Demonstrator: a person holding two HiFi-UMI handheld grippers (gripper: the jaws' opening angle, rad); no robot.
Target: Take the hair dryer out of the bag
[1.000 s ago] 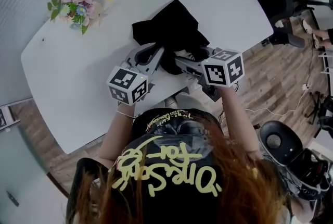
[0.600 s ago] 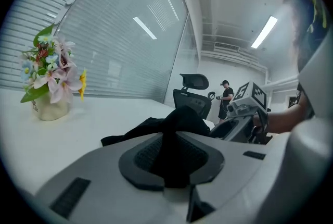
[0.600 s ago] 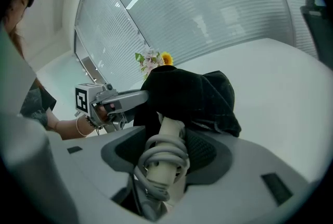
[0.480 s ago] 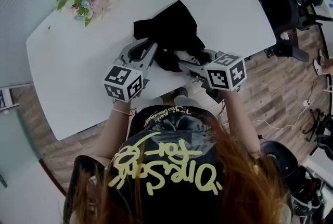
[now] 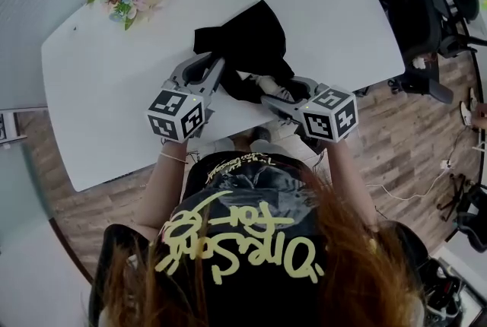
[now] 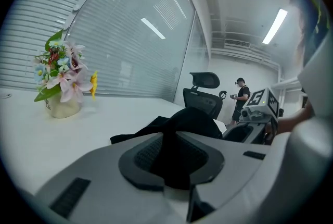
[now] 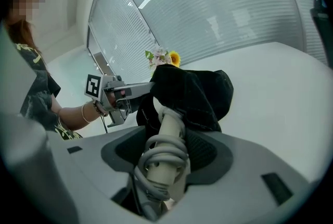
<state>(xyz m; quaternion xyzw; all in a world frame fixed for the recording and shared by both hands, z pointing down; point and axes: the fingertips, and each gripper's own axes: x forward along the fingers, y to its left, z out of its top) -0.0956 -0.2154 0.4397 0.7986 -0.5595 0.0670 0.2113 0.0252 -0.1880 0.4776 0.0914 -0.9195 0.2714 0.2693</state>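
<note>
Tool on the right stands wide, clamped on the cord-wrapped handle of the hair dryer; the dryer's head sits hidden inside the black bag. Tool on the left is narrow, pinching bag cloth. Bag lies on the white bench. Step: extraction, barely begun. Next move likely needs a steady pull on the handle while the left anchors the bag.

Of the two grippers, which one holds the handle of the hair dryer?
The right gripper: it clamps the pale, cord-wrapped hair dryer handle. The left gripper pinches only the cloth of the black bag.
</note>
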